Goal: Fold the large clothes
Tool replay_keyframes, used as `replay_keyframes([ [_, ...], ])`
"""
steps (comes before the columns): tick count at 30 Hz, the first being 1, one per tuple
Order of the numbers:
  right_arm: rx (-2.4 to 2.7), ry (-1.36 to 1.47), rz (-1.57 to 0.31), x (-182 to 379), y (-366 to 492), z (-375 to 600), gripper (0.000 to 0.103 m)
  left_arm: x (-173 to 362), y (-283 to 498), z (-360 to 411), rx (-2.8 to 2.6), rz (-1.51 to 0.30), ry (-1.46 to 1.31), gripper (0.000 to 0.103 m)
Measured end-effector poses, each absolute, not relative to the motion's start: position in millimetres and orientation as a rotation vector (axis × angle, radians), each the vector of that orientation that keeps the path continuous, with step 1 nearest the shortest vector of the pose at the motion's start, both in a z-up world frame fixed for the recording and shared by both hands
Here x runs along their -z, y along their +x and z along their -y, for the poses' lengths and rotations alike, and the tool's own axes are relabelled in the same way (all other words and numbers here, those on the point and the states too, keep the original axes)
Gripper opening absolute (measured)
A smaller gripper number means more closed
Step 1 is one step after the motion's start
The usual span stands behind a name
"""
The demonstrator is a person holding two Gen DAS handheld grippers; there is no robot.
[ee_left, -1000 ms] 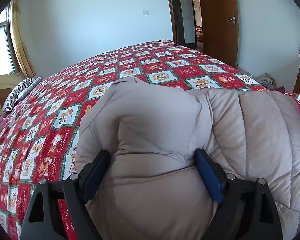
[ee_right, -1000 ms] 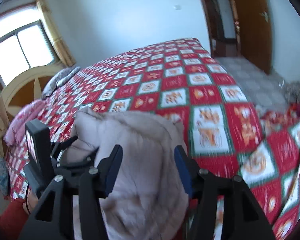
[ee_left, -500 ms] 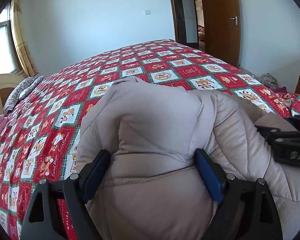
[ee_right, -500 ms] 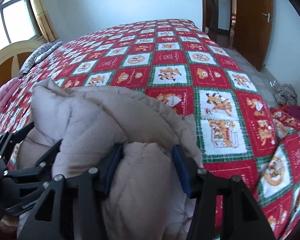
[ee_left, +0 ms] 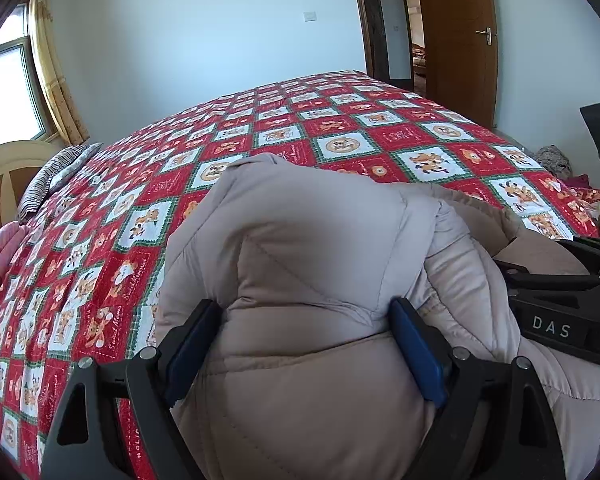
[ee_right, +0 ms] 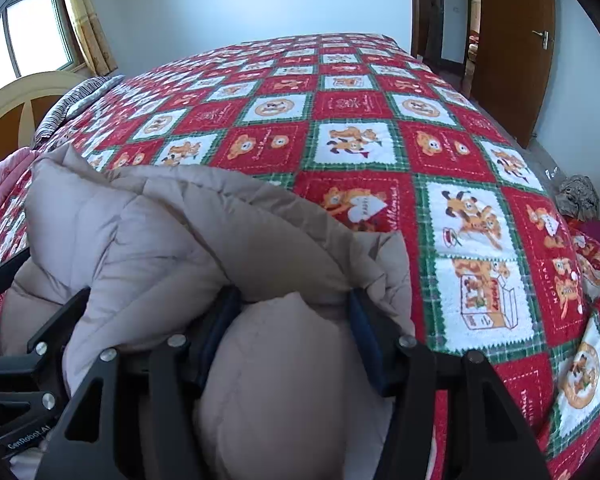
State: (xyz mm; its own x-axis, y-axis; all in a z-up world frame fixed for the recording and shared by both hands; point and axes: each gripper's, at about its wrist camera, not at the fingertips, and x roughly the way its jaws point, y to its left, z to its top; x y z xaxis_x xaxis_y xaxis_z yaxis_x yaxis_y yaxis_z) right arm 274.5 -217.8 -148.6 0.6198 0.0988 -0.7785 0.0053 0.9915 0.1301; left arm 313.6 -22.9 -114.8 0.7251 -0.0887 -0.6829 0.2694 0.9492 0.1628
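Note:
A beige quilted down coat lies bunched on the near side of a bed with a red patchwork cover. My left gripper is shut on a thick fold of the coat, its blue pads pressed into the padding. My right gripper is shut on another puffy fold of the coat. The two grippers are close side by side: the right one's body shows at the right of the left wrist view, the left one's body at the left of the right wrist view.
The bed cover stretches far ahead. A wooden headboard and a striped pillow are at the left, under a window. A brown door and a grey bundle on the floor are at the right.
My right gripper has moved in from the right, dropped onto the coat beside the left gripper and closed on a fold. The left gripper has kept its hold.

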Motion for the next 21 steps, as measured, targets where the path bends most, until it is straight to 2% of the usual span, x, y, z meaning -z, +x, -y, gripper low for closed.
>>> replay_keyframes([
  [10,-0.08,-0.015,-0.953,112.2,247.2,220.2,0.06,114.3,311.4,23.4,0.216,-0.73,0.264,0.088],
  [15,-0.079,0.092,-0.954,124.7,231.6,229.7,0.06,113.8,309.8,25.9,0.216,-0.723,0.27,0.088],
  [21,-0.073,0.224,-0.899,142.6,229.9,235.6,0.066,114.0,309.5,28.4,0.208,-0.725,0.28,0.088],
])
